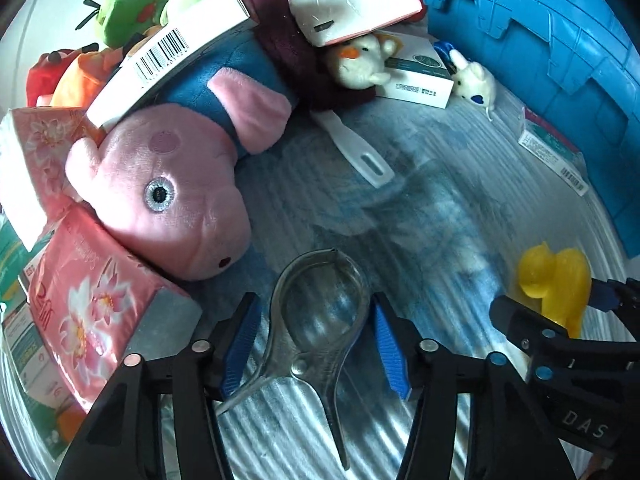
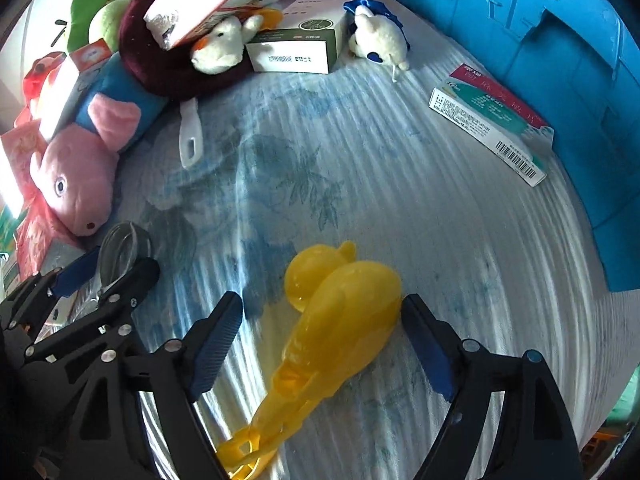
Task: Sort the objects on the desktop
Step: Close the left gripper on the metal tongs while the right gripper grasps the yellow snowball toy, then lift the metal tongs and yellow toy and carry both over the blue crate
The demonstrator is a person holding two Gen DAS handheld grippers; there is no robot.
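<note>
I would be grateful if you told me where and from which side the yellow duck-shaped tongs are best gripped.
Probably across the round body of the yellow duck tongs, coming down from above. They lie flat on the cloth, and the body is the widest part, already sitting between the open fingers of the right gripper. The thin looped handles look harder to pinch.

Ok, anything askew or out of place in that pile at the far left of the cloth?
Yes. The barcoded white box lies tilted across the pink pig plush, and a pink-edged tissue pack sits slanted on the maroon plush. A white handle pokes out from beneath. Nothing looks spilled or broken.
</note>
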